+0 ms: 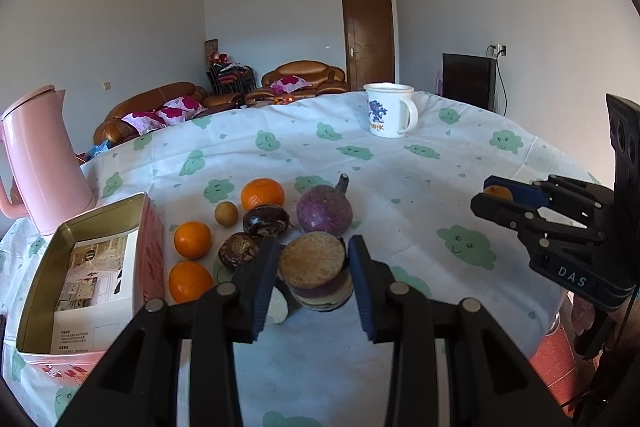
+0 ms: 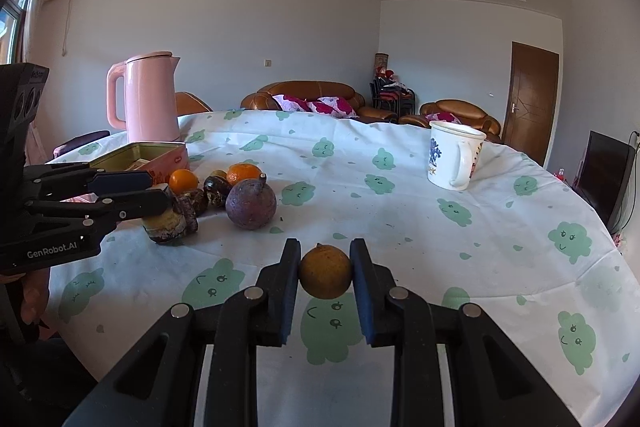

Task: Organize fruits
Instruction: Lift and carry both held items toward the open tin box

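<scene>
My left gripper (image 1: 314, 269) stands around a cut purple fruit piece (image 1: 314, 269) with a tan cut face, its fingers at both sides of it. Beside it lie three oranges (image 1: 192, 239), a small brown round fruit (image 1: 226, 213), two dark chestnut-like fruits (image 1: 266, 220) and a round purple fruit (image 1: 325, 209) with a stem. My right gripper (image 2: 325, 277) is shut on a small brown-orange round fruit (image 2: 325, 277), held just above the tablecloth. It shows at the right of the left wrist view (image 1: 498, 193).
An open pink tin box (image 1: 86, 279) with a printed card inside stands at the left. A pink kettle (image 1: 40, 155) stands behind it. A white mug (image 1: 390, 111) sits far back on the green-patterned tablecloth (image 1: 440, 187). The table edge curves at right.
</scene>
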